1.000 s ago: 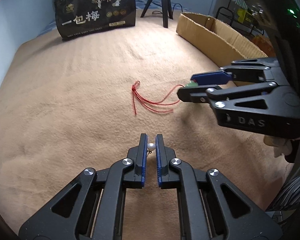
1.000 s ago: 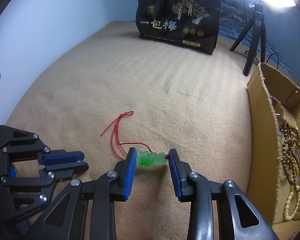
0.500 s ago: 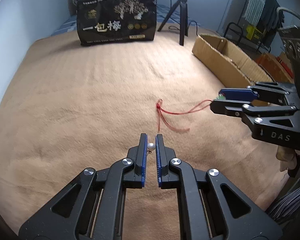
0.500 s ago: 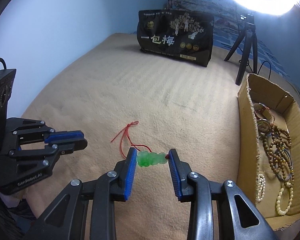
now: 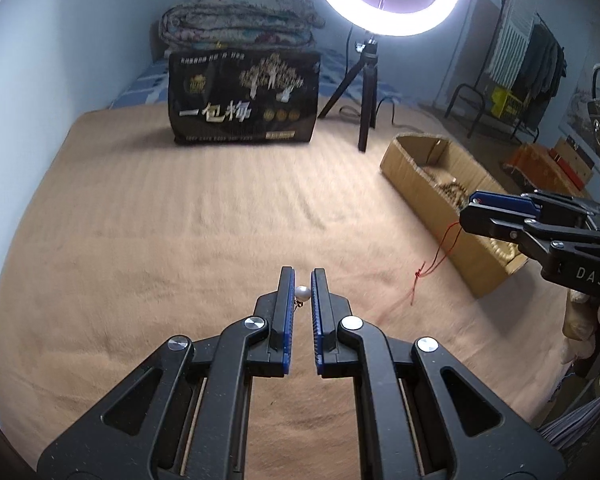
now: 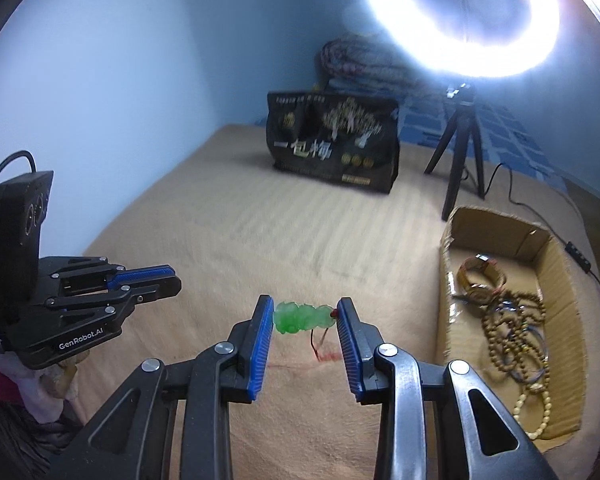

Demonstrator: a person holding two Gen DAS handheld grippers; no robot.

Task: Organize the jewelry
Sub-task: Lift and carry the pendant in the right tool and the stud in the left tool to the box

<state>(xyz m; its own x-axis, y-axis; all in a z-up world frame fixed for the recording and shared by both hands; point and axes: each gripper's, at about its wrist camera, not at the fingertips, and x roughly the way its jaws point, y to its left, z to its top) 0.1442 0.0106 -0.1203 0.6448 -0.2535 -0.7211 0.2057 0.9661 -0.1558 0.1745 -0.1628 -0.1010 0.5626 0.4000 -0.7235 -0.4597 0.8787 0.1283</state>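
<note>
My left gripper (image 5: 302,282) is shut on a small white pearl earring (image 5: 301,293), held above the tan blanket. My right gripper (image 6: 304,310) is shut on a green jade pendant (image 6: 303,317); its red cord (image 5: 439,254) hangs down toward the blanket. In the left wrist view the right gripper (image 5: 469,210) is lifted at the right, beside the cardboard box (image 5: 427,184). In the right wrist view the left gripper (image 6: 172,276) is at the left. The box (image 6: 559,396) holds several bead bracelets and necklaces (image 6: 511,328).
A black printed bag (image 5: 244,100) stands at the back of the tan blanket (image 5: 180,240). A ring light on a small tripod (image 5: 365,92) stands beside it, with a cable running past the box. A folded quilt (image 5: 236,20) lies behind the bag.
Both grippers have lifted. The right gripper has carried the pendant up and right toward the box, pulling the red cord off the blanket. The left still holds the pearl.
</note>
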